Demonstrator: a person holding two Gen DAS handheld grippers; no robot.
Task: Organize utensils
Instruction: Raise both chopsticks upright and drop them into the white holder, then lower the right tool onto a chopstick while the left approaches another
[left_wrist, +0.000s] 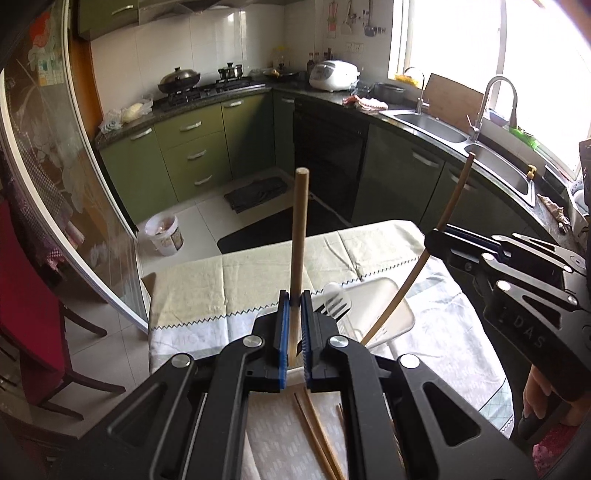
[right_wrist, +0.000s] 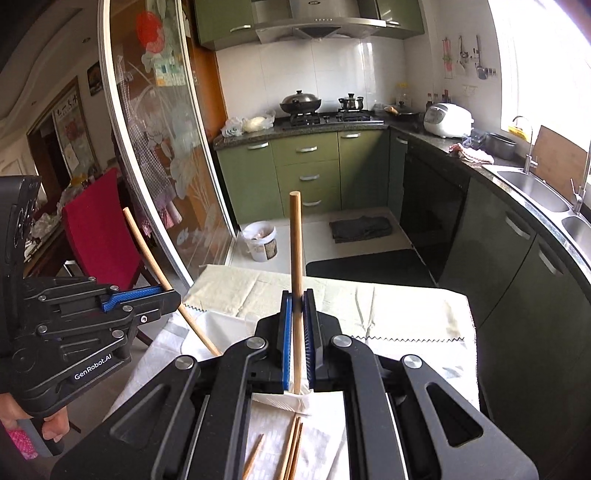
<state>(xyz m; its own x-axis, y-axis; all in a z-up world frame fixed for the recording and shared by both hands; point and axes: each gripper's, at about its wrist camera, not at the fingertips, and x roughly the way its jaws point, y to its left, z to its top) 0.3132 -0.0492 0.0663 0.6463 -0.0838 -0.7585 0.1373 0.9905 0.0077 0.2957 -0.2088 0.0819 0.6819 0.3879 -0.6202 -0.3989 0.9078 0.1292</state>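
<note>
Left gripper clamped one chopstick upright over the table; right gripper clamped a second chopstick, just to its right. Tray w/ a spatula lay beyond the grippers. Loose chopsticks lay on the table below them.

Left tongs are seen clamped tight, angled downward, blue pads nearly together. Right tongs likewise clamped, tilted down. Each handle is gripped by a hand from below.
</note>
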